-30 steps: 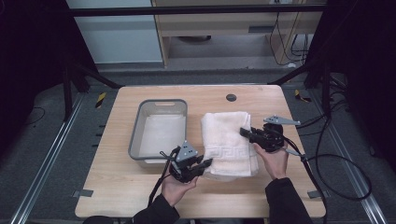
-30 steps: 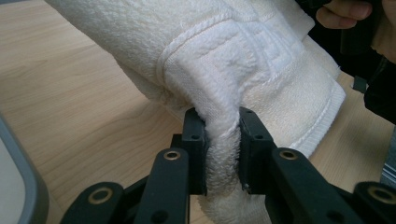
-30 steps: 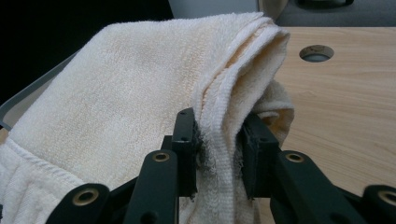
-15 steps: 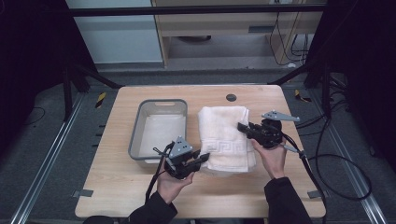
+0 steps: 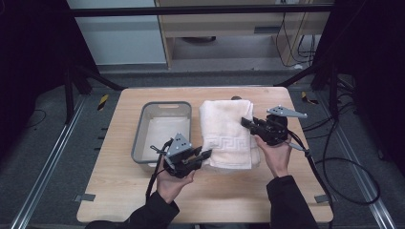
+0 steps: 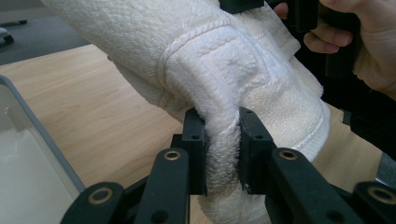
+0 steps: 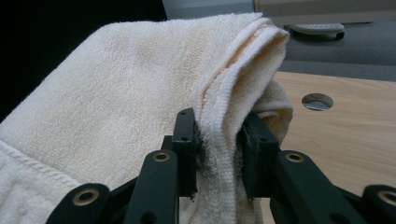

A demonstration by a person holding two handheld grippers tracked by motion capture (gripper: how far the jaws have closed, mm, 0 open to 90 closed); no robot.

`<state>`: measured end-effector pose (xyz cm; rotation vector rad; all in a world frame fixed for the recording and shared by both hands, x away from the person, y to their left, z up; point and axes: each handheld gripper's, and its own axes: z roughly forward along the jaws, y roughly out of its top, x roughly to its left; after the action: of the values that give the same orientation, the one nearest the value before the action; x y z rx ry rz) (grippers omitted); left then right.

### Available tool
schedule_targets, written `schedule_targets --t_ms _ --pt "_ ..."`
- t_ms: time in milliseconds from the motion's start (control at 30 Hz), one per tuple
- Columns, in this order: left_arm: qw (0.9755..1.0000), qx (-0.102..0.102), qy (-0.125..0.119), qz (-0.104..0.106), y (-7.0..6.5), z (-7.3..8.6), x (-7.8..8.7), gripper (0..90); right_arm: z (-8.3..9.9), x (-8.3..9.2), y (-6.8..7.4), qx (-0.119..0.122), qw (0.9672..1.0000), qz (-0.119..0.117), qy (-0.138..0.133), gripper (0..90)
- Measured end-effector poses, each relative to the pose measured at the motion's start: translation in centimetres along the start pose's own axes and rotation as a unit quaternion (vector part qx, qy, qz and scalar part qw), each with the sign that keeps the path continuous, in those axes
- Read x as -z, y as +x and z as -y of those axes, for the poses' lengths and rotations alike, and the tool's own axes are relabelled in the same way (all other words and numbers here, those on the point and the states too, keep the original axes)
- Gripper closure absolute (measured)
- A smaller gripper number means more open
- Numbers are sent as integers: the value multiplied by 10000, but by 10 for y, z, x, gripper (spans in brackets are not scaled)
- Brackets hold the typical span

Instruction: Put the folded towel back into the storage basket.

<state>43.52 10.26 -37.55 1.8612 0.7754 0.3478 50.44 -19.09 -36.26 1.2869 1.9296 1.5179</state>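
Both tools and the towel have shifted since the earlier frames: the folded cloth now sits further toward the far side of the table, and the left hand has drawn nearer the tray.

Left tool [image 5: 193, 156]: jaws closed on the near left corner of the towel [image 5: 225, 131]; in the left gripper view a thick roll of terry fills the gap between the pads [image 6: 193, 140], and the cloth rises from them, lifted off the table [image 5: 119, 191].

Right tool [image 5: 255, 126]: jaws likewise pinched on the towel, at its right edge about midway along; the right gripper view shows several folded layers held between the pads [image 7: 187, 135], the cloth running up and away from them.

Towel: a folded white rectangle, long axis running from the person toward the far edge of the table, lying between the two tools, so it lies to the right of the left tool and to the left of the right tool. A key-pattern band crosses its near end.

Tray [image 5: 143, 138]: grey, open-topped, no contents visible, just beyond and to the left of the left tool, with its long axis parallel to the towel's. The left tool is the nearer to it; any transfer would probably run leftward, with the right tool following across.

Beyond the towel, a small round hole [image 7: 317, 101] in the tabletop.
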Motion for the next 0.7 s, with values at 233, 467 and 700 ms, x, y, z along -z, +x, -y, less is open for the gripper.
schedule_targets --t_ms 233,467,700 --pt "9999 -30 -111 -36 3 -6 6 749 -8 -1 5 29 9999 18 -129 705" --pt "9998 -48 -169 -65 7 -10 11 749 -14 -4 10 49 9998 9 -196 705" --pt "9996 -45 -251 -122 12 -12 19 749 -21 -8 18 111 9997 -3 -230 705"
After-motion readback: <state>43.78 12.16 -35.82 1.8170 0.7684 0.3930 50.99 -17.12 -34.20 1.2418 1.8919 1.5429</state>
